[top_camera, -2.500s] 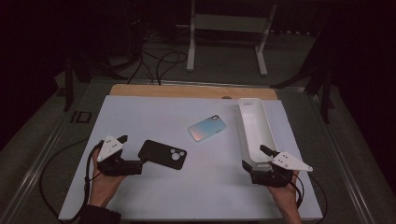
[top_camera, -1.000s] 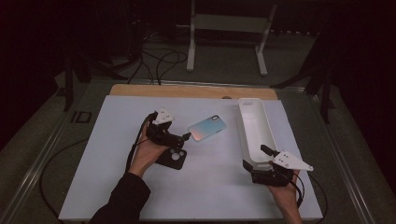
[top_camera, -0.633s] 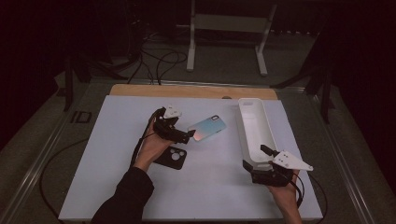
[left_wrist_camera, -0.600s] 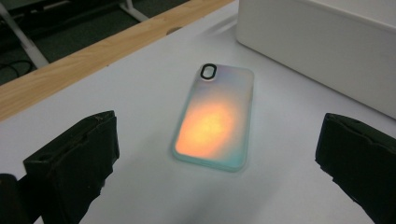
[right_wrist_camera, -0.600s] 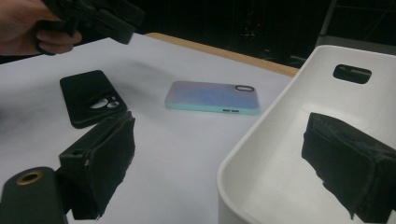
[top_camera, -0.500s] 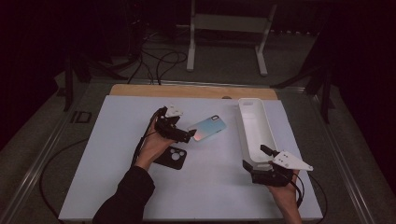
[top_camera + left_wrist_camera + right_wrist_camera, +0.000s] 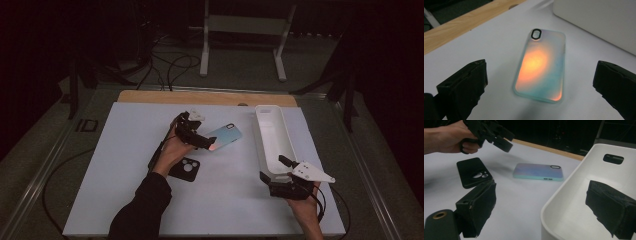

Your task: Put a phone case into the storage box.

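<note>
Left claw (image 7: 207, 143) has crossed from black phone case (image 7: 184, 169) to iridescent phone case (image 7: 224, 136), now hovers over it, jaws wide, nothing gripped. Right claw (image 7: 280, 167) wide at white bin (image 7: 265, 112). 2 cases flat on table (image 7: 125, 150); bin empty, nothing done.

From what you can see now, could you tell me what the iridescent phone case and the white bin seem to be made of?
Iridescent phone case: probably soft translucent plastic or silicone; frosted, shifting orange-teal sheen.
White bin: likely rigid moulded plastic; smooth matte walls, rounded rim, cut-out handle.
</note>
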Demonstrator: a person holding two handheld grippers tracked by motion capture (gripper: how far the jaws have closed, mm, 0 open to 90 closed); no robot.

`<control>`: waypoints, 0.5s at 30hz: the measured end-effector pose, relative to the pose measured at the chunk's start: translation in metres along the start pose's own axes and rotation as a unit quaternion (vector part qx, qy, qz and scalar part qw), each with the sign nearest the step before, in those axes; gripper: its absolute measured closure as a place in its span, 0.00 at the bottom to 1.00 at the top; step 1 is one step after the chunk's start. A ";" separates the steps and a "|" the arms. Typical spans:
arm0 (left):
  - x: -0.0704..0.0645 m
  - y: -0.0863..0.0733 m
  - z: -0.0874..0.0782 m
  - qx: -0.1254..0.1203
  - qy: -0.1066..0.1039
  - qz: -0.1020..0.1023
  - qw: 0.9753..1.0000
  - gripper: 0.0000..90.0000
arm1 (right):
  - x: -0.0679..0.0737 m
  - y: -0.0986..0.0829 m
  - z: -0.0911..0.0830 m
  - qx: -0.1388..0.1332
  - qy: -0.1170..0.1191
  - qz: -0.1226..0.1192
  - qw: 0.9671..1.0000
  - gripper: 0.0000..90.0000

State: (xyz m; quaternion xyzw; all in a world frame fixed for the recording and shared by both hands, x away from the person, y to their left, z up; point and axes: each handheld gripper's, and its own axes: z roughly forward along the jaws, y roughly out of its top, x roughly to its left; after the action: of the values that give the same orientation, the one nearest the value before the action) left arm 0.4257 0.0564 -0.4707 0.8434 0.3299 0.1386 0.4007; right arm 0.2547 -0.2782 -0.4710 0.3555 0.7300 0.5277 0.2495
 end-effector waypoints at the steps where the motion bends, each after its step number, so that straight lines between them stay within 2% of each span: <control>1: 0.000 0.000 0.003 0.004 0.001 0.000 1.000 0.00 | 0.000 0.000 0.000 0.000 0.000 -0.001 1.000 0.11; 4: 0.001 0.000 0.008 0.011 0.000 -0.001 1.000 0.00 | 0.000 0.000 0.000 0.000 0.000 -0.001 1.000 0.11; 5: 0.002 0.000 0.017 0.022 -0.002 -0.003 1.000 0.00 | 0.000 0.000 0.000 0.000 0.001 0.000 1.000 0.11; 15: 0.003 0.001 0.038 0.041 0.001 -0.008 0.999 0.00 | 0.000 -0.001 0.000 0.000 0.002 0.003 1.000 0.11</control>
State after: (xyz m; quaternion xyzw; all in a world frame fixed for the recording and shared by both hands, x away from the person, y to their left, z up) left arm 0.4473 0.0354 -0.4946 0.8564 0.3419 0.1225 0.3669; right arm 0.2550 -0.2785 -0.4717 0.3568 0.7296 0.5289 0.2462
